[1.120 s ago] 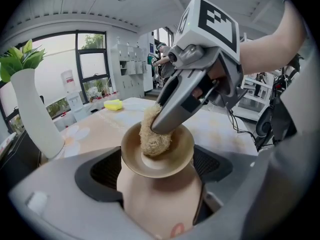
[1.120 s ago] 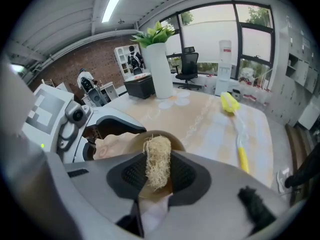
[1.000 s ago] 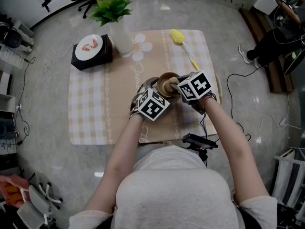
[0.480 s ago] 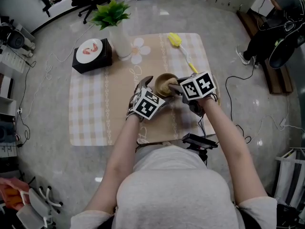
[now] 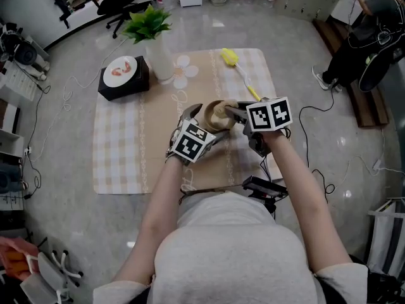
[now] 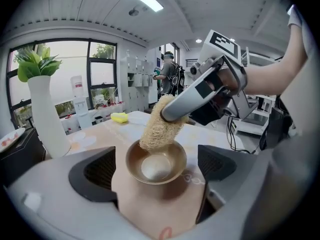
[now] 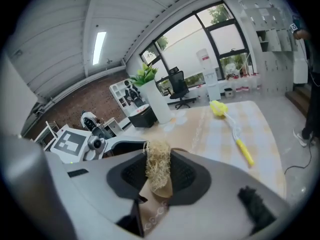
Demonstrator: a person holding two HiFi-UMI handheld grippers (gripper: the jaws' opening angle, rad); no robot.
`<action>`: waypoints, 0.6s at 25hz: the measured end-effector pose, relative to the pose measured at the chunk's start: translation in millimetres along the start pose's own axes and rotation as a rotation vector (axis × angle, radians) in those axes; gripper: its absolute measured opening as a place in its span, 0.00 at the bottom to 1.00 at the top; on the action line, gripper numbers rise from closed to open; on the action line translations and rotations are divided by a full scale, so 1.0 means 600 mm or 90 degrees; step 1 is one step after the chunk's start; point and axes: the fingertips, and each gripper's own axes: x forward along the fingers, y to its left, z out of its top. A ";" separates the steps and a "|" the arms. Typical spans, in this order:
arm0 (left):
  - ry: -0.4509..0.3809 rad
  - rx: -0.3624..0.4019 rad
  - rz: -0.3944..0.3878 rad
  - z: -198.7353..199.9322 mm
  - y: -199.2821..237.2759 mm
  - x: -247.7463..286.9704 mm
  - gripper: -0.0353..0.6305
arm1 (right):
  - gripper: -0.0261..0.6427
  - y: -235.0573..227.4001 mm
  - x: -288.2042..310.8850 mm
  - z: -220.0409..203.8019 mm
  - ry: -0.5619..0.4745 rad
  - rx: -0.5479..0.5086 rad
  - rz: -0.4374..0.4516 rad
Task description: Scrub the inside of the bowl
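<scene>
Bowl (image 6: 156, 163) sits upright on the tablecloth (image 5: 126, 144), near the table's front edge, right ahead of us. Left gripper (image 6: 156, 171): jaws have just been opening and now stand at full spread, with the bowl in the gap and clear of both pads, so nothing is holding it. We read that as a release, or as bracketing it so it can't skid. Right gripper (image 7: 158, 176) is clamped tight on the loofah scrubber (image 6: 157, 126), gripped high so the free end hangs down to the bowl's far rim; we can't tell if it's touching. Angled down from the right, it keeps the bowl mouth clear. Yellow brush (image 5: 231, 57) lies well apart, unused.
</scene>
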 end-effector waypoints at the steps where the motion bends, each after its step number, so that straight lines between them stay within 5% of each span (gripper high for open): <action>1: -0.010 0.000 0.000 0.005 -0.002 -0.001 0.83 | 0.19 0.003 -0.005 0.005 -0.012 0.002 -0.001; 15: -0.092 0.017 0.041 0.076 -0.024 -0.053 0.67 | 0.19 0.033 -0.067 0.053 -0.166 -0.043 -0.075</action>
